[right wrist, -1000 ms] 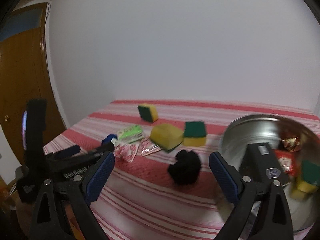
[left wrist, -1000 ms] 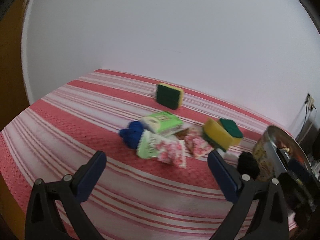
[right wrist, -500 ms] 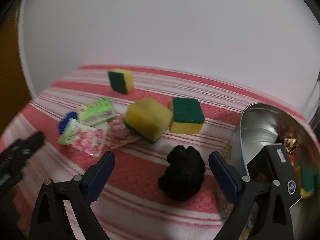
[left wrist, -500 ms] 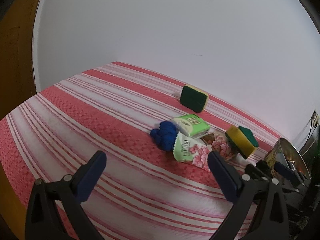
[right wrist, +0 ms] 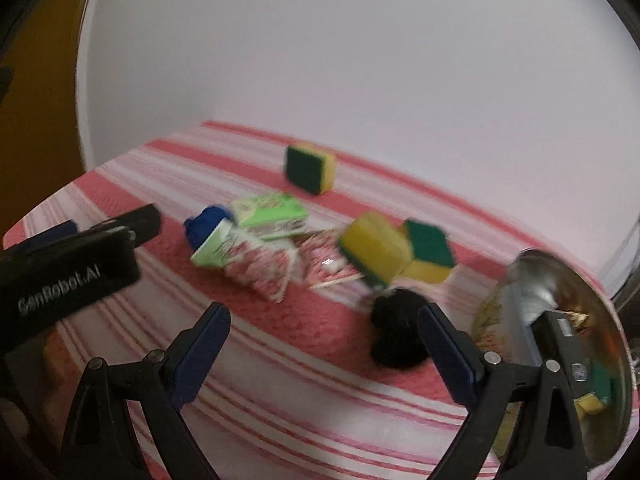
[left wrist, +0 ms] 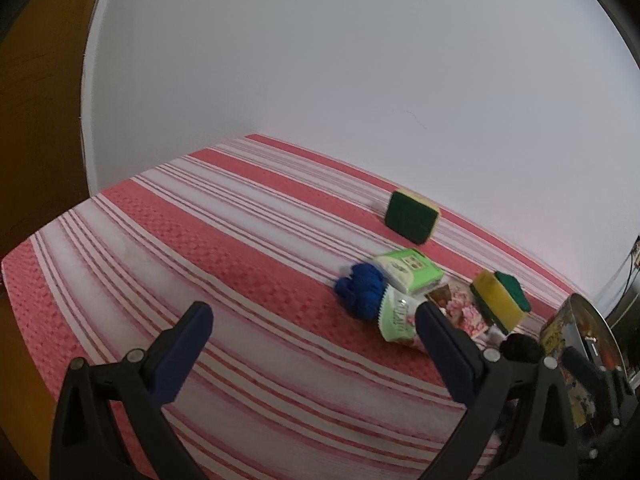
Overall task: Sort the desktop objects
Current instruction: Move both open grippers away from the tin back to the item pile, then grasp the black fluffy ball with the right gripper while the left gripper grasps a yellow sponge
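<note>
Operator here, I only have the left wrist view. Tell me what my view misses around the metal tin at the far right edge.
Observer: The right wrist view shows the inside of the metal tin: a yellow-and-green sponge already lies in it.
Operator: Report on the black lump near it.
Observer: The black pom-pom lies on the striped cloth, apart from the tin, just inside the right gripper's right finger.
Operator: State that gripper's condition.
Observer: Its jaws are wide open and hold nothing.
Operator: And my own gripper, seen from outside.
Observer: The left gripper shows at the left of the right view, hovering short of the blue pom-pom.
</note>
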Action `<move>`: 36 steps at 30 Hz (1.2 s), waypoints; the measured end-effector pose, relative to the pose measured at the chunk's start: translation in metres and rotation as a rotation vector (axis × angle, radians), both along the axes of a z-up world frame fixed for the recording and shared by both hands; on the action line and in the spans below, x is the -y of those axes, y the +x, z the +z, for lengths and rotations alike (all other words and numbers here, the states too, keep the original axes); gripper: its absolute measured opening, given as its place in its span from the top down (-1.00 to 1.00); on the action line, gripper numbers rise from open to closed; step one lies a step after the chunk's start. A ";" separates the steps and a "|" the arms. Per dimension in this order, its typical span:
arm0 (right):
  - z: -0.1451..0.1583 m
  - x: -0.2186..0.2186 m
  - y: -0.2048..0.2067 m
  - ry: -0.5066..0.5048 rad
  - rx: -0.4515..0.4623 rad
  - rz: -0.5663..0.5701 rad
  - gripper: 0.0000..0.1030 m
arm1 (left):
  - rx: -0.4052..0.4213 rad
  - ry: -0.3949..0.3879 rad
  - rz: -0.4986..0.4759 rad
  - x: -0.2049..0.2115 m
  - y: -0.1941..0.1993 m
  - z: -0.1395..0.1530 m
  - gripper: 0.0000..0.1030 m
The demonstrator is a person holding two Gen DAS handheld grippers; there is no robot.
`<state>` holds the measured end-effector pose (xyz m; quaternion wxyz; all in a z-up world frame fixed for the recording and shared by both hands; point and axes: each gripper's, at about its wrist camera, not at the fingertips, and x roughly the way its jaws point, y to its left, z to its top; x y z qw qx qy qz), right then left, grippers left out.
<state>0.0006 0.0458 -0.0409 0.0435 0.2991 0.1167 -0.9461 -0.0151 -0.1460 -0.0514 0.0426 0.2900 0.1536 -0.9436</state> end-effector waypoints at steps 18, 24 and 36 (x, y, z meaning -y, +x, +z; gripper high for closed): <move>-0.023 -0.033 -0.065 0.217 0.129 -0.156 -0.25 | 0.003 0.007 -0.009 -0.003 -0.003 0.001 -0.99; -0.033 -0.037 -0.075 0.260 0.165 -0.155 -0.25 | 0.009 -0.001 -0.036 -0.012 -0.005 -0.001 -0.99; 0.024 -0.093 -0.024 -0.187 -0.013 -0.076 0.30 | 0.007 -0.040 -0.102 -0.032 -0.012 0.002 -0.99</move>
